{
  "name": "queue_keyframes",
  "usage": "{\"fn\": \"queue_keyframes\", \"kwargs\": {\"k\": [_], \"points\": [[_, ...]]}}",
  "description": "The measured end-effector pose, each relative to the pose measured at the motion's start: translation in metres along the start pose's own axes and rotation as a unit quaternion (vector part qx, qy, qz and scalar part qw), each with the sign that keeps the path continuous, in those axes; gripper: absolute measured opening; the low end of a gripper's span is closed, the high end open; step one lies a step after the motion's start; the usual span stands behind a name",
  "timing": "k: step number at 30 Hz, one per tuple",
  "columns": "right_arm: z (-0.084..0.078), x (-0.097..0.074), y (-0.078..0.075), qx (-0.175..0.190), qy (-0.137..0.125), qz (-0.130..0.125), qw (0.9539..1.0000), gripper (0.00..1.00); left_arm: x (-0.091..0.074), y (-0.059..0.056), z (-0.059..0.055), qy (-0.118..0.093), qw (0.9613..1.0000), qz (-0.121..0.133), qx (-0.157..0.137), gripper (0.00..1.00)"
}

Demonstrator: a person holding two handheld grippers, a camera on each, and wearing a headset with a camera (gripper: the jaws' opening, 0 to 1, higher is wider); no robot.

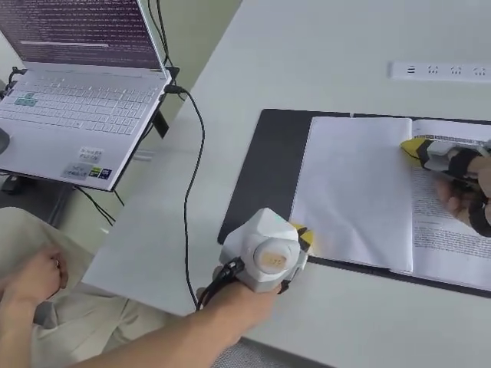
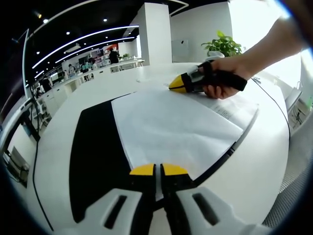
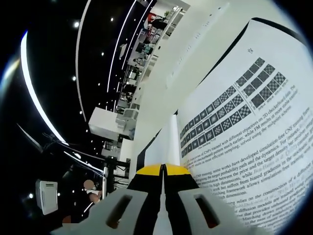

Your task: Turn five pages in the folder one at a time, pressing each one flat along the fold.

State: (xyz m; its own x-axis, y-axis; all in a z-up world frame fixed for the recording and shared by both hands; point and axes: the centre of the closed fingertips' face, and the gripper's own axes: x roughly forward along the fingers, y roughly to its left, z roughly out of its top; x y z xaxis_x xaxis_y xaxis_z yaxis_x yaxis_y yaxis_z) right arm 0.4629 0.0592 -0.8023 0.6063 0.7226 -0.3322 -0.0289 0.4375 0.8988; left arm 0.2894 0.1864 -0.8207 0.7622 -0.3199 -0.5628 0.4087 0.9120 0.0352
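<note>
The folder lies open on the white table, its black cover (image 1: 265, 165) bare at the left. A blank turned page (image 1: 353, 184) lies flat over the left half, and a printed page (image 1: 449, 238) with text fills the right half. My left gripper (image 1: 305, 239) is shut, its yellow tips (image 2: 158, 170) resting at the near edge of the blank page (image 2: 171, 122). Along the fold near the folder's top, my right gripper (image 1: 410, 146) is also shut and presses down. Its own view has the tips (image 3: 162, 169) at the fold beside the printed page (image 3: 234, 142). The right gripper (image 2: 178, 84) is also seen across the page.
An open laptop (image 1: 73, 115) stands at the upper left on a stand, with a black cable (image 1: 196, 153) running down the table's left edge. A white power strip (image 1: 437, 70) lies at the far right. A person's hand (image 1: 34, 272) rests at the lower left.
</note>
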Motion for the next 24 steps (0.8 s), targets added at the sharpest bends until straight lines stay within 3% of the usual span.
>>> {"fn": "queue_keyframes", "kwargs": {"k": [24], "points": [[-0.035,-0.032,-0.001,0.014,0.009,0.016,0.9997,0.0,-0.001,-0.001,0.001,0.005,1.0,-0.001,0.008,0.02]]}}
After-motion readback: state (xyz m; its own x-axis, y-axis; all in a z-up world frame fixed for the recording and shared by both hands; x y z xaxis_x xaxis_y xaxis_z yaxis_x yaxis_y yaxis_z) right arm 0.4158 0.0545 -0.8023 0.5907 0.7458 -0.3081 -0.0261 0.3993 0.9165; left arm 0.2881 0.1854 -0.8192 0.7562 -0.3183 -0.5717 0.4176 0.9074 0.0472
